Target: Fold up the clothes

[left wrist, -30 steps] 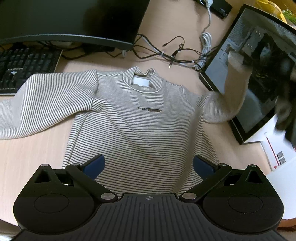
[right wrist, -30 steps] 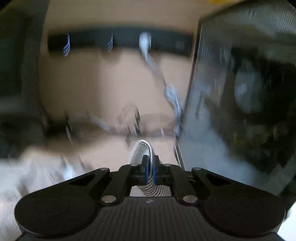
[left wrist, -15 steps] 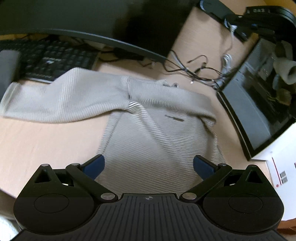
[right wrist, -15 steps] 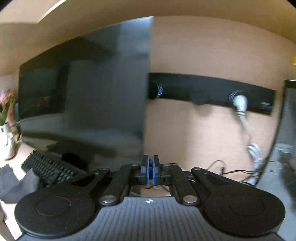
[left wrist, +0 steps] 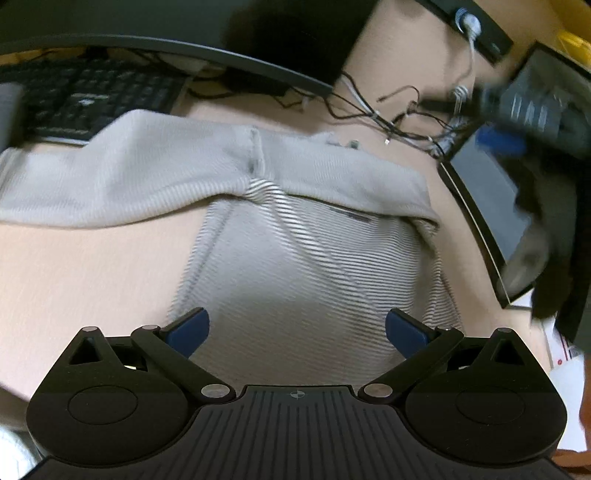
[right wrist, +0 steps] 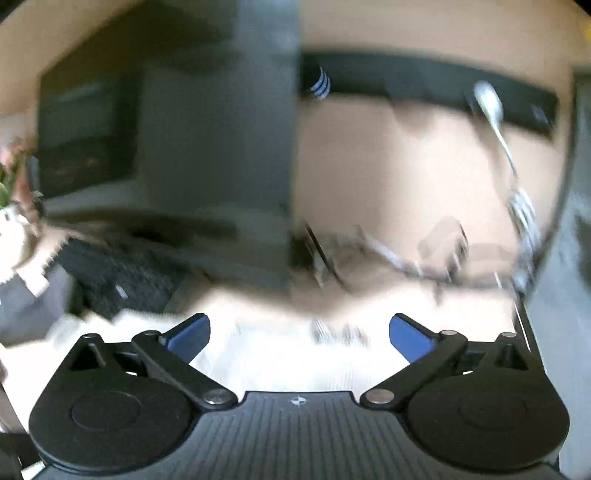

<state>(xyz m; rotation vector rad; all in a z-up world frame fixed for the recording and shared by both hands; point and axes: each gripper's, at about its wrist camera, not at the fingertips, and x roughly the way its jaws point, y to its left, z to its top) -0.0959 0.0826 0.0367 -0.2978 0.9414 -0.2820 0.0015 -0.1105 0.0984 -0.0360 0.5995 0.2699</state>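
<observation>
Both pairs of blue-padded fingers stood wide apart with nothing between them: the left gripper (left wrist: 297, 328) hovered above the lower body of the striped sweater (left wrist: 310, 266), and the right gripper (right wrist: 299, 334), its jaws opening, hung over blurred pale cloth. Beneath everything, the wooden desk (left wrist: 85, 273) carried the sweater, which lay flat with one sleeve (left wrist: 343, 181) folded across its chest. Behind it stood a dark monitor (left wrist: 166, 22), then a black keyboard (left wrist: 92, 99), and finally a tangle of cables (left wrist: 399, 114).
</observation>
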